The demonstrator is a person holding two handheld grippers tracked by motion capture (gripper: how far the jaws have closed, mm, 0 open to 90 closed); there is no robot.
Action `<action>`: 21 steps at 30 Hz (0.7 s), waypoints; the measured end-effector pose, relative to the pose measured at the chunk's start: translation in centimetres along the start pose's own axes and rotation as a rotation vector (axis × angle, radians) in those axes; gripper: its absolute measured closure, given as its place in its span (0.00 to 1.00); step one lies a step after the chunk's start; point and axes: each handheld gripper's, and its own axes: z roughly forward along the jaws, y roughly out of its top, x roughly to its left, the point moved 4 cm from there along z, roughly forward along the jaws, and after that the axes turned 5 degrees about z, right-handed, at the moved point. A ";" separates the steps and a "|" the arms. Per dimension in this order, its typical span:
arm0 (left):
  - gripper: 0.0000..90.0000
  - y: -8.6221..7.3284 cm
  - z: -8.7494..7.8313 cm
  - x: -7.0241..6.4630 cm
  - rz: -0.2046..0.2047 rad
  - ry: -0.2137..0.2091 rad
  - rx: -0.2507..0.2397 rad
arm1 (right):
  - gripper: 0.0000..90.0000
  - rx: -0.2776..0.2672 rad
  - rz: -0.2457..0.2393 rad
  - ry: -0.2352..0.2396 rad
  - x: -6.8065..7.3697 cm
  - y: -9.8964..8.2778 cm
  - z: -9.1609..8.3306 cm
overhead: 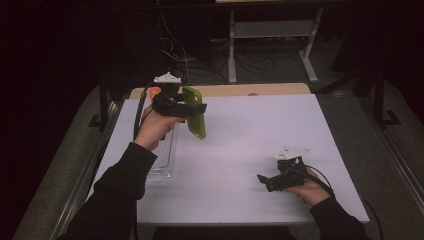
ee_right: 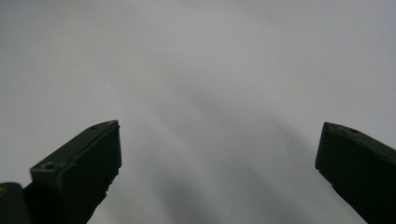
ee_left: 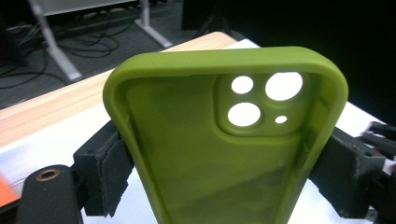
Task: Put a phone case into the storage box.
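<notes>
Mid-carry: green phone case (ee_left: 224, 154) clamped across its sides in left gripper (overhead: 192, 111) above table's (overhead: 250, 130) far-left corner, right gripper (ee_right: 219, 158) fingers wide and empty near right edge; next, probably a controlled set-down or handover.

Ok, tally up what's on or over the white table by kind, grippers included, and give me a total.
Green phone case, held up over the table in the shut left gripper: 1
Clear plastic tray lying by the table's left edge: 1
Handheld grippers, the left one and the open, empty right gripper: 2
Total: 4
</notes>
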 end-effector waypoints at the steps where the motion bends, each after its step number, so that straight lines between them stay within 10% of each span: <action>1: 0.17 0.1 -0.2 0.4 -0.005 0.012 0.004 | 0.00 -0.005 0.009 -0.003 -0.1 -0.1 -0.2; 21: 0.17 0.6 -2.3 6.7 -0.065 0.260 0.074 | 0.00 -0.018 0.045 -0.031 -1.8 -2.1 -2.3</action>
